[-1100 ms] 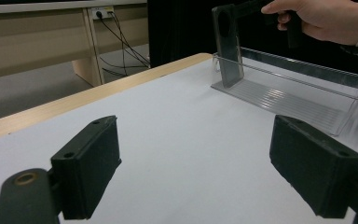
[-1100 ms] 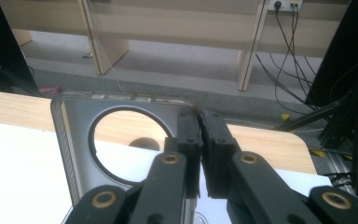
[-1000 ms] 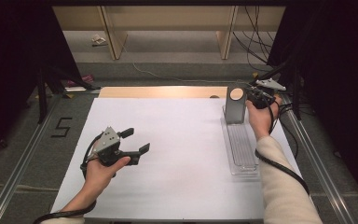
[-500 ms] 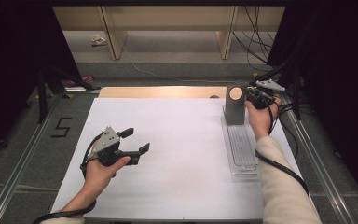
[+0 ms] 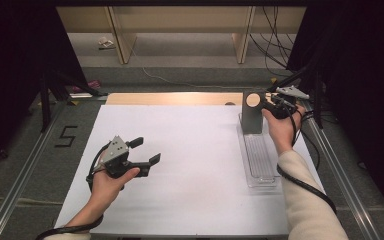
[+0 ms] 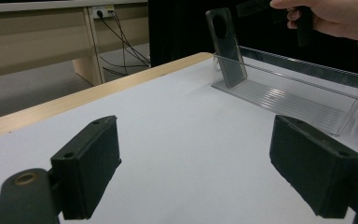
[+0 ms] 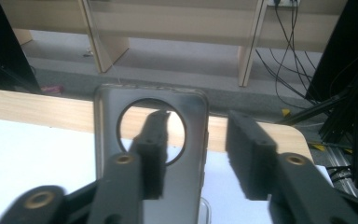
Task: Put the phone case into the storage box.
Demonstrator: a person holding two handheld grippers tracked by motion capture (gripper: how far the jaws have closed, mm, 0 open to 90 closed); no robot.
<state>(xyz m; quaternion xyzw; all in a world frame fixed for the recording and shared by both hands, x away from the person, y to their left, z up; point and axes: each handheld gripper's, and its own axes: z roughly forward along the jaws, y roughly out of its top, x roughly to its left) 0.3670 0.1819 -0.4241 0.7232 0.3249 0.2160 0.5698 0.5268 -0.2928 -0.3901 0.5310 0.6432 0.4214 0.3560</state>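
Observation:
A grey phone case with a round hole stands upright at the far end of a clear plastic tray. My right gripper is at the case's right edge. In the right gripper view its jaws have just been opening: the left one overlaps the case's face, the right one stands clear of its edge, and no pad presses on it. My left gripper hovers open over the white sheet at the near left, with nothing between its pads. It looks toward the case and tray.
A white sheet covers the table, with a wooden strip along its far edge. Metal rails run down both sides. Beyond the table are wooden shelf legs and cables on the floor. The right hand appears in the left gripper view.

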